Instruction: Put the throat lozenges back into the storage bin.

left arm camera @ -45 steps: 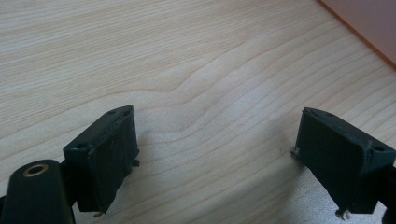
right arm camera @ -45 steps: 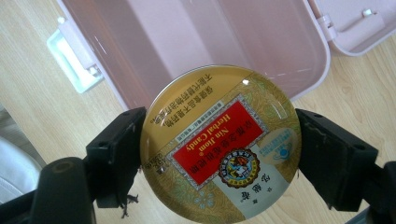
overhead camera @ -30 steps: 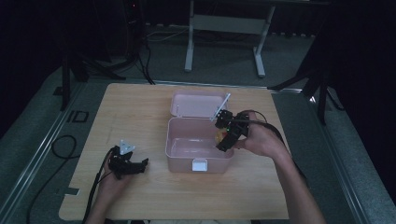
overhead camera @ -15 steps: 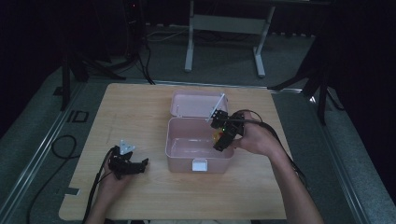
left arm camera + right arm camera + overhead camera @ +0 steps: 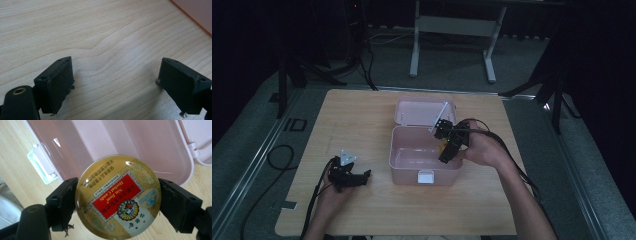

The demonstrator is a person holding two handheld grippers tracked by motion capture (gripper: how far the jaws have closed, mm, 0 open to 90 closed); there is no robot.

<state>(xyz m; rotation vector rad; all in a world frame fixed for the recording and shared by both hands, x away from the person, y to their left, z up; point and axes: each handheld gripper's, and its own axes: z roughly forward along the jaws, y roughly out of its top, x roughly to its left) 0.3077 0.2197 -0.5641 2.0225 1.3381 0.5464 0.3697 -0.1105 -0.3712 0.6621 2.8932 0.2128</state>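
The right tool (image 5: pixel 447 148) is clamped on a round gold tin (image 5: pixel 118 196), one black jaw pressed against each side of its rim, as the right gripper view shows. The tin's lid faces the camera and carries a red label reading "Nin Jiom Herbal Candy" with Chinese text around it. Just beyond the tin lies the open pink plastic box (image 5: pixel 155 150), its white latch (image 5: pixel 41 163) off to the tool's left and its hinged lid (image 5: pixel 424 111) lying back on the far side. In the high view the right hand (image 5: pixel 479 149) holds this tool over the box's right rim, the tin a small yellow spot at the jaws, just inside the box (image 5: pixel 412 157). The left tool (image 5: pixel 354 177) rests low on the wooden tabletop (image 5: pixel 362 120), held by the left hand (image 5: pixel 334 187), apart from the box and to its left. In the left gripper view its jaws stand wide apart with bare wood grain between them, and a corner of the pink box (image 5: pixel 197 12) shows ahead and to the tool's right.
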